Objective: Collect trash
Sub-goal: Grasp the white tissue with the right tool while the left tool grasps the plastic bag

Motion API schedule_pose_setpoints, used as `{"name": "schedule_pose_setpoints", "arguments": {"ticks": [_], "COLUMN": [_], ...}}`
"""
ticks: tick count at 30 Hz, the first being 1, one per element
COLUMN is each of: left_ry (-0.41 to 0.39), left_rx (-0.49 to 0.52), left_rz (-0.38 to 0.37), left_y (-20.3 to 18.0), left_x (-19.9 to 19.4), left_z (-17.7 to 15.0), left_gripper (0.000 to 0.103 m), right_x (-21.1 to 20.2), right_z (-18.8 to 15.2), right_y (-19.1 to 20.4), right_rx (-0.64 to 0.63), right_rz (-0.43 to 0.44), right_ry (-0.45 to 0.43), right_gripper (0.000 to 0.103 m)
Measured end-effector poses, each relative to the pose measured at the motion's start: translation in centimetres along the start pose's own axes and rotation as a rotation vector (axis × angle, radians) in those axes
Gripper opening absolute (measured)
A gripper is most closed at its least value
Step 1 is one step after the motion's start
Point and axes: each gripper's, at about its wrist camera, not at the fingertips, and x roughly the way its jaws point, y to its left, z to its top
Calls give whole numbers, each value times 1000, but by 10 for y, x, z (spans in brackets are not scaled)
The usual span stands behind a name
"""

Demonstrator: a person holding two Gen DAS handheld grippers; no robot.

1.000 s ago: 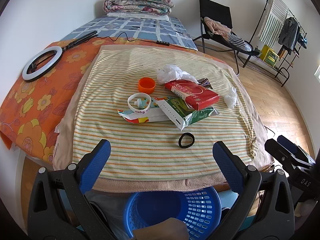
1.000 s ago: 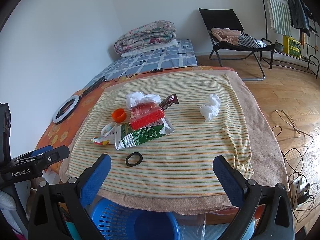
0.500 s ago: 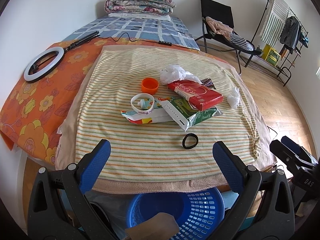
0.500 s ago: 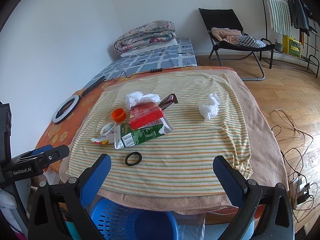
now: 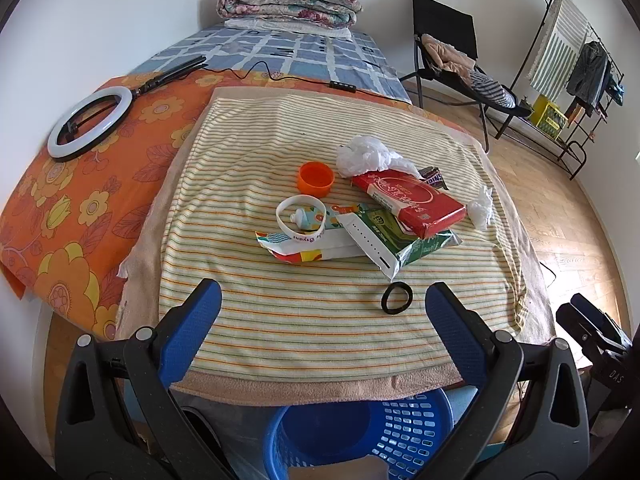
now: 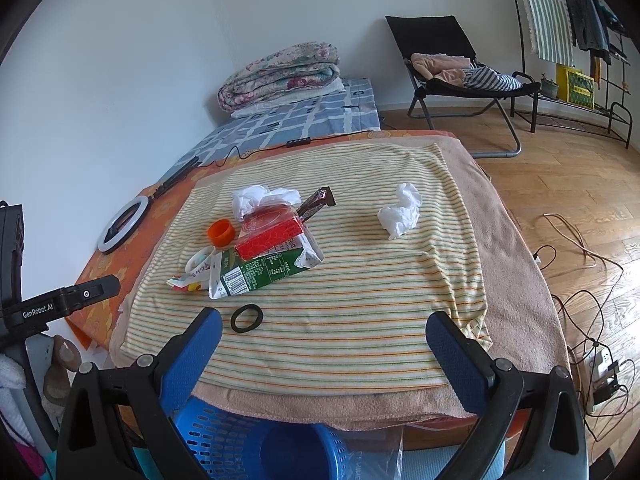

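Trash lies on a striped cloth (image 5: 280,152): a red packet (image 5: 408,198) on a green carton (image 5: 404,240), a colourful wrapper (image 5: 304,246), a white ring (image 5: 300,220), an orange cap (image 5: 316,178), crumpled white plastic (image 5: 364,156), a crumpled tissue (image 6: 400,210), a brown snack wrapper (image 6: 318,200) and a black ring (image 5: 396,298). A blue basket (image 5: 360,436) stands below the bed's near edge. My left gripper (image 5: 322,320) and right gripper (image 6: 324,340) hang open above the basket, holding nothing.
A ring light (image 5: 90,126) and its cable lie on the orange flowered sheet (image 5: 60,200) at left. A folded quilt (image 5: 288,0) sits at the far end. A black chair (image 6: 452,76), a clothes rack (image 5: 576,72) and floor cables (image 6: 580,300) are at right.
Both grippers have drifted slightly forward toward the bed, so the basket shows lower in view. The brown item seen in the basket in the left wrist view has slipped out of frame.
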Motion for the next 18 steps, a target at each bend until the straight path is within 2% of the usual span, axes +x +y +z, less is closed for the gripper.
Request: {"name": "schedule_pose_setpoints", "arguments": {"ticks": [4, 10, 18], "left_ry": [-15, -3, -17], "left_rx": [11, 32, 62], "left_rz": [5, -9, -47], "left_y": [4, 6, -9], "left_x": [6, 24, 42], "left_z": [16, 38, 68], "left_gripper": [103, 103, 102], "right_x": [4, 13, 41], "right_z": [9, 40, 82], "right_y": [-3, 1, -18], "right_rx": [-18, -64, -53], "right_rz": [5, 24, -84], "right_ry": [28, 11, -20], "right_gripper": [103, 103, 102]}}
